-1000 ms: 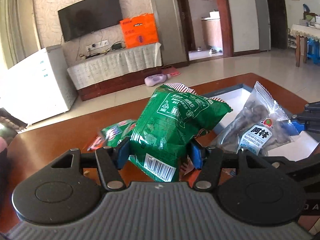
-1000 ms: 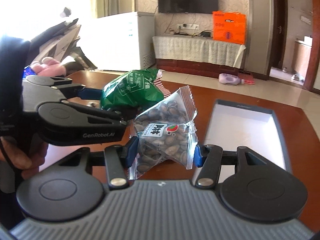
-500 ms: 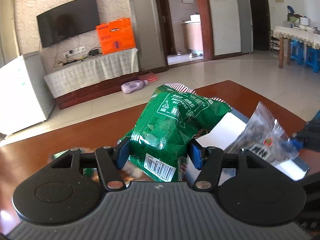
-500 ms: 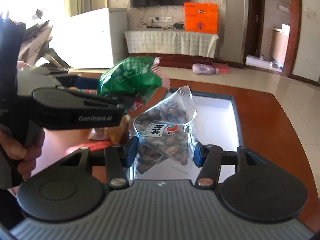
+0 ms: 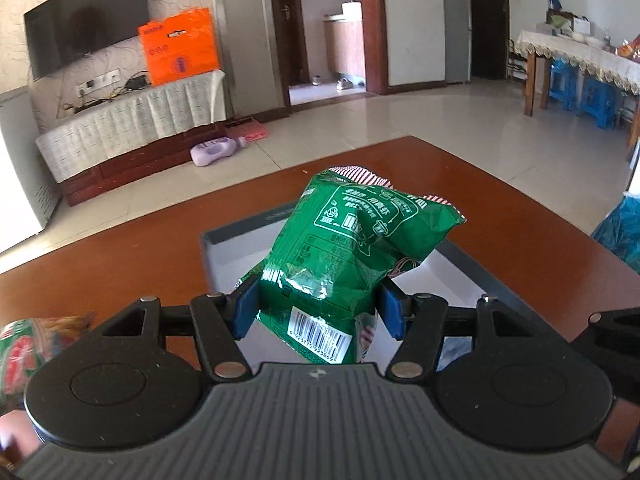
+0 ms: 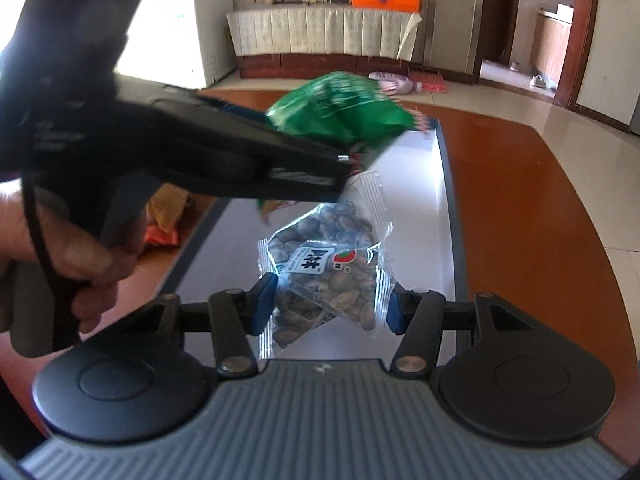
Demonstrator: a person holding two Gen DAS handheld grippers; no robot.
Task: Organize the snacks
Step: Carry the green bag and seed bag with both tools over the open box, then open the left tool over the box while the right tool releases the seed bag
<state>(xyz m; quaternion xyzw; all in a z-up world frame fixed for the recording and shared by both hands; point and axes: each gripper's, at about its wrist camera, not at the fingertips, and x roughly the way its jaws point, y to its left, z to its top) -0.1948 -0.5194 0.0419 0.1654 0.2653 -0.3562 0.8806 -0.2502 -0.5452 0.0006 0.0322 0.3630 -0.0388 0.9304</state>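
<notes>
Left tool (image 5: 318, 306) grips the green snack bag (image 5: 352, 256) between both pads; the bag extends toward 12 o'clock, above the grey tray (image 5: 472, 258) on the desk (image 5: 120, 256). Right tool (image 6: 326, 306) grips the clear seed packet (image 6: 328, 276), also above the tray

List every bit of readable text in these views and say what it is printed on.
"6 923775 923869", partly blurred: barcode on the green snack bag.
Chinese print on the green snack bag: too small to read.
Label on the clear seed packet: blurred.
Lettering on the orange box: too small.
Lettering on the left tool: blurred.
</notes>
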